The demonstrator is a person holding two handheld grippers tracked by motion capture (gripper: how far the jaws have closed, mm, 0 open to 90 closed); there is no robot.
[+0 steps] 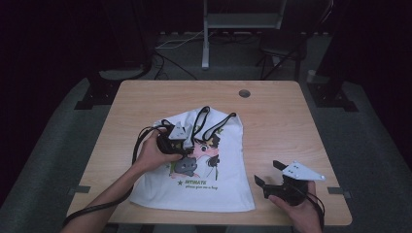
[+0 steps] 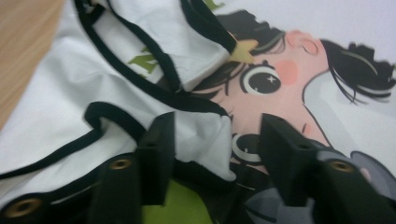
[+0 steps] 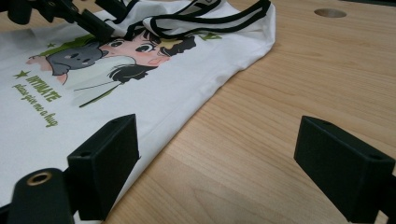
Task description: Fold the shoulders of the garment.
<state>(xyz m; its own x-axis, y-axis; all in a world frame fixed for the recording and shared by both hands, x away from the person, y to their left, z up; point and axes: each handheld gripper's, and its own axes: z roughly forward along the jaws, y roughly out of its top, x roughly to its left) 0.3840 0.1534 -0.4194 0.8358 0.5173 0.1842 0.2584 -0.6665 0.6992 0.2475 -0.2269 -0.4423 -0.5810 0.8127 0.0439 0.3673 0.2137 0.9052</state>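
High view: left gripper (image 1: 186,151) jaws apart over white printed black-trimmed cotton top (image 1: 218,189), fold released; right gripper (image 1: 272,175) jaws wide, idle on bench (image 1: 272,111). I re-grip hem next.

Light wooden table (image 1: 282,121), round grommet hole (image 1: 244,93), metal stand (image 1: 206,34), floor cables (image 1: 170,43)

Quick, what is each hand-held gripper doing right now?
Left hand-held gripper: open, jaws over the shirt, not clamping it.
Right hand-held gripper: open, holding nothing, above the table.
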